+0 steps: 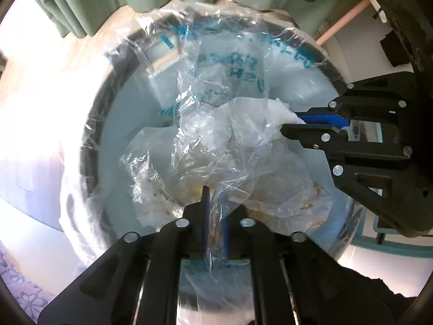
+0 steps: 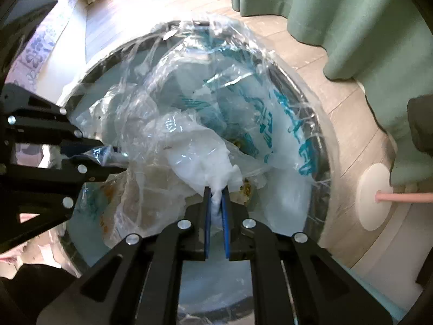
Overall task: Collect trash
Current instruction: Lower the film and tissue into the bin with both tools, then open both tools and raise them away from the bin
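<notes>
A clear plastic bag (image 1: 216, 140) with blue printing lines a round metal bin (image 1: 92, 146), its edge folded out over the rim. Its loose film is bunched above the bin's middle, with the two grippers on opposite sides of it. The left gripper (image 1: 215, 211) points down into the bin with crumpled clear film running between its blue pads; the jaws stand slightly apart, and whether the pads still press on the film cannot be told. The right gripper (image 2: 216, 192) also points down, its jaws nearly together and clamped on a white bunched fold of the bag. Inside the bin, under the film, lie crumpled white scraps (image 2: 200, 162) and brownish bits of waste (image 1: 311, 203). Around the bin is a pale wooden floor (image 2: 338, 103). Green curtains (image 2: 324, 5) hang on the far side. A white round base with a pink pole (image 2: 376, 197) stands just right of the bin, and a patterned rug (image 2: 40, 46) lies to the far left.
</notes>
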